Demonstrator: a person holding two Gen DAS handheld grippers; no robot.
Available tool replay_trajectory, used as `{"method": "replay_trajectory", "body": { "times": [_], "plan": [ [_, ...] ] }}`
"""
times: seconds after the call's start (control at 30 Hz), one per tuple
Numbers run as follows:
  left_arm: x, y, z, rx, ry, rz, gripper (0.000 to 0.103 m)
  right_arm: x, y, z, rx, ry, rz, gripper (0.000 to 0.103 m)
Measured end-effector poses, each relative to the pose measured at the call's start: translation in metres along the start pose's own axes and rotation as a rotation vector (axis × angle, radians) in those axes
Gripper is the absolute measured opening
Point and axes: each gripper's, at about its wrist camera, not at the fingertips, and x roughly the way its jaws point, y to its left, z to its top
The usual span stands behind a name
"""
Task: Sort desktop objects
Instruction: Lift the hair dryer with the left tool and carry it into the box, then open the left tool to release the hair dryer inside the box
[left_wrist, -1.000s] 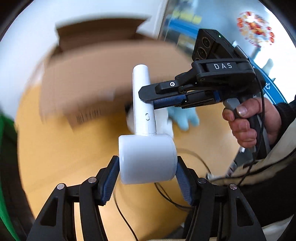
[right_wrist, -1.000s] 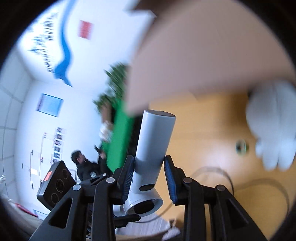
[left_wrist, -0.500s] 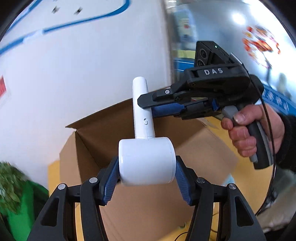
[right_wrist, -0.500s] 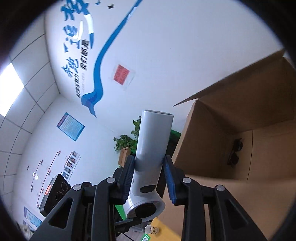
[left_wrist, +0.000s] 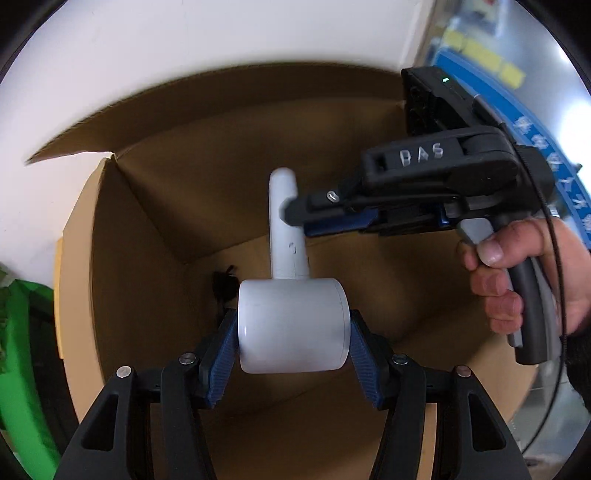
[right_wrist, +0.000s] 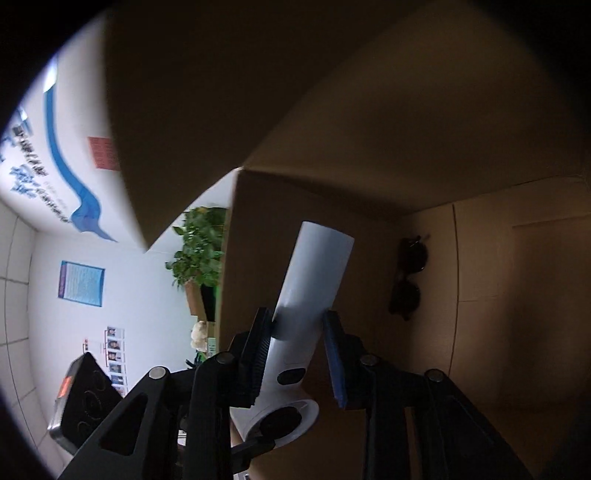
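My left gripper (left_wrist: 293, 354) clamps white hair dryer (left_wrist: 291, 325) barrel; right gripper (left_wrist: 295, 218), marked "DAS", clamps handle over cardboard box (left_wrist: 147, 206); sunglasses (right_wrist: 408, 280) inside.

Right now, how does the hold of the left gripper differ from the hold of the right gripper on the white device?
The left gripper clamps the white T-shaped device on its wide barrel-shaped head; the right gripper clamps its slim handle. The left gripper comes from below, the right gripper from the side. Both are shut on it, over the open brown cardboard box.
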Motion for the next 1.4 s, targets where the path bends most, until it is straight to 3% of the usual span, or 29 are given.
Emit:
{"method": "replay_trajectory", "body": {
  "times": [0.13, 0.27, 0.4, 0.63, 0.8, 0.87, 0.9, 0.93, 0.97, 1.07, 1.27, 1.37, 1.4],
  "plan": [
    [0.055, 0.036, 0.039, -0.025, 0.12, -0.027, 0.058, 0.032, -0.032, 0.035, 0.033, 0.036, -0.06, 0.001],
    [0.128, 0.044, 0.048, 0.042, 0.262, 0.042, 0.058, 0.071, -0.069, 0.06, 0.031, 0.079, -0.188, 0.001],
    [0.186, 0.06, 0.051, 0.02, 0.366, 0.059, 0.058, 0.096, -0.103, 0.068, 0.011, 0.154, -0.291, 0.001],
    [0.221, 0.053, 0.075, -0.028, 0.426, 0.077, 0.058, 0.128, -0.142, 0.066, -0.032, 0.322, -0.409, 0.002],
    [0.23, 0.051, 0.086, -0.07, 0.428, 0.083, 0.058, 0.151, -0.16, 0.055, 0.018, 0.403, -0.348, 0.004],
    [0.224, 0.054, 0.088, -0.102, 0.401, 0.05, 0.058, 0.156, -0.166, 0.053, 0.019, 0.412, -0.307, 0.005],
    [0.22, 0.056, 0.089, -0.121, 0.39, 0.031, 0.058, 0.156, -0.169, 0.052, 0.011, 0.406, -0.289, 0.023],
    [0.214, 0.059, 0.092, -0.144, 0.368, 0.013, 0.058, 0.155, -0.171, 0.05, -0.004, 0.406, -0.292, 0.048],
    [0.212, 0.063, 0.091, -0.163, 0.351, -0.004, 0.058, 0.154, -0.171, 0.047, -0.025, 0.41, -0.309, 0.081],
    [0.213, 0.072, 0.087, -0.204, 0.351, -0.025, 0.058, 0.147, -0.169, 0.042, -0.147, 0.431, -0.379, 0.085],
    [0.221, 0.082, 0.073, -0.227, 0.406, -0.015, 0.059, 0.144, -0.142, 0.038, -0.423, 0.412, -0.387, 0.085],
    [0.232, 0.081, 0.053, -0.174, 0.528, 0.067, 0.068, 0.15, -0.121, 0.026, -0.569, 0.399, -0.34, 0.085],
    [0.236, 0.081, 0.044, -0.156, 0.572, 0.097, 0.076, 0.154, -0.114, 0.019, -0.62, 0.398, -0.317, 0.085]
  ]
}}
